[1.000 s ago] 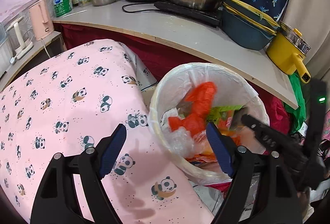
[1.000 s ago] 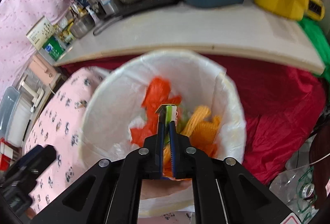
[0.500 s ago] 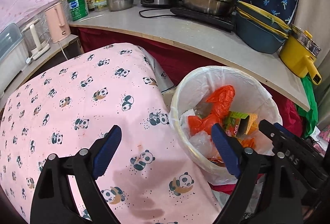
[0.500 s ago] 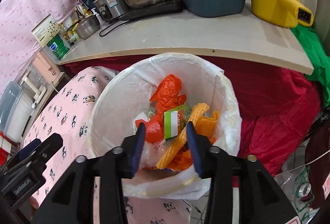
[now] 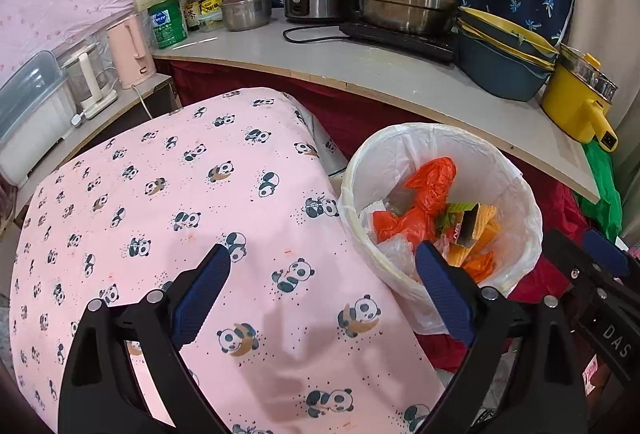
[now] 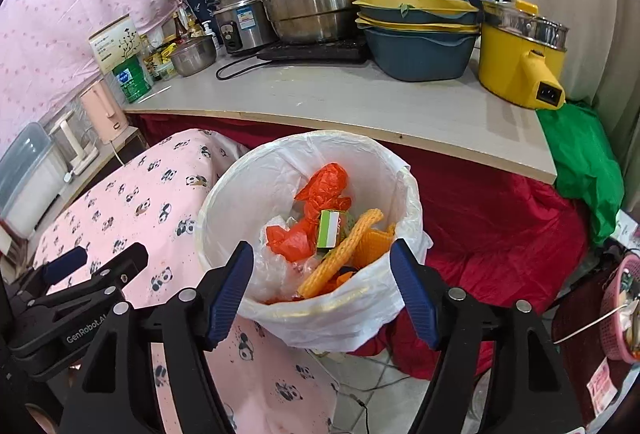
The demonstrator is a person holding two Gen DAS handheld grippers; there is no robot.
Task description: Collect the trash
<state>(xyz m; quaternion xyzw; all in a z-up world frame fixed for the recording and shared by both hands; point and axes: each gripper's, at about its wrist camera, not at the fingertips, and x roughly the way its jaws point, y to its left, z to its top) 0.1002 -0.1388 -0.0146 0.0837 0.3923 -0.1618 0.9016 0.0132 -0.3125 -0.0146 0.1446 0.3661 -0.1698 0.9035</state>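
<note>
With the carton (image 6: pixel 329 229) lying in the bin (image 6: pixel 224 210) among other trash, ahead of and below my right tool (image 6: pixel 322 288), whose jaws have just been opening and hold nothing, my left tool (image 5: pixel 320 288) gapes empty over the bed (image 5: pixel 160 194).

Both grippers' fingers (image 5: pixel 204 286) apart, empty.

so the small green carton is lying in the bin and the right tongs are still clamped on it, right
Not quite. The small green carton does lie in the bin, but the right tongs have just opened and hold nothing, as the right wrist view shows.
</note>
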